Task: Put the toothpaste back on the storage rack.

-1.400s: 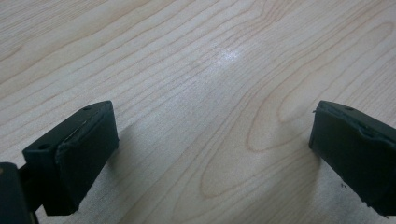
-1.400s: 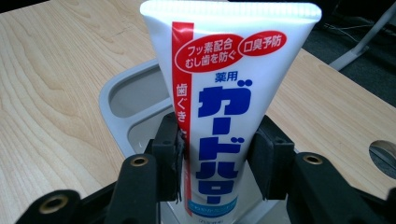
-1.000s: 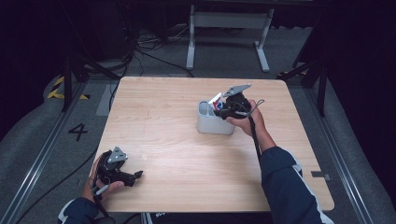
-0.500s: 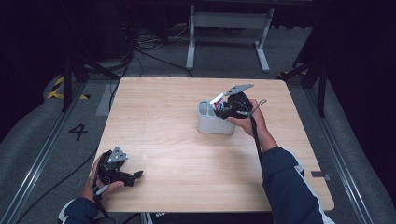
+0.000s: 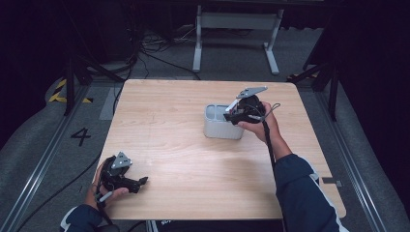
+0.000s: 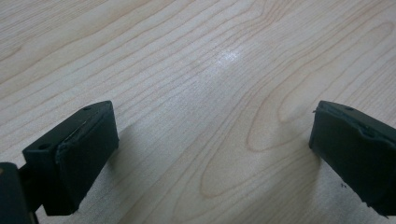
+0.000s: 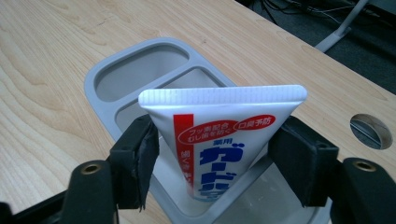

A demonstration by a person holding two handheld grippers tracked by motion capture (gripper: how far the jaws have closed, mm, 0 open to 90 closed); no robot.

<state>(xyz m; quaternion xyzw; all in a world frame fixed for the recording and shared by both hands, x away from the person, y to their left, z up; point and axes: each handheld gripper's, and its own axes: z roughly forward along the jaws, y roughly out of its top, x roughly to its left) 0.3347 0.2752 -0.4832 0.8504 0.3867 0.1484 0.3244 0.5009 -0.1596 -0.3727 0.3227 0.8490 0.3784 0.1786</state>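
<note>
Your right tongs [image 7: 212, 161] have just been opening, pads off the toothpaste tube [image 7: 219, 140], which stands crimp-up in the grey holder [image 5: 218, 126]. Left tongs [image 6: 210, 154] gape empty over the tabletop [image 5: 183, 159].

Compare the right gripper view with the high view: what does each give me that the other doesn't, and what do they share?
Right gripper view alone: the toothpaste tube standing crimped end up in the holder's near compartment, its red and blue print, and the right tongs just opened, pads on either side of it.

High view alone: the left tongs low at the table's near left corner, both forearms, the floor around.

Both: the grey holder on the wooden table, the right tongs over it.
</note>
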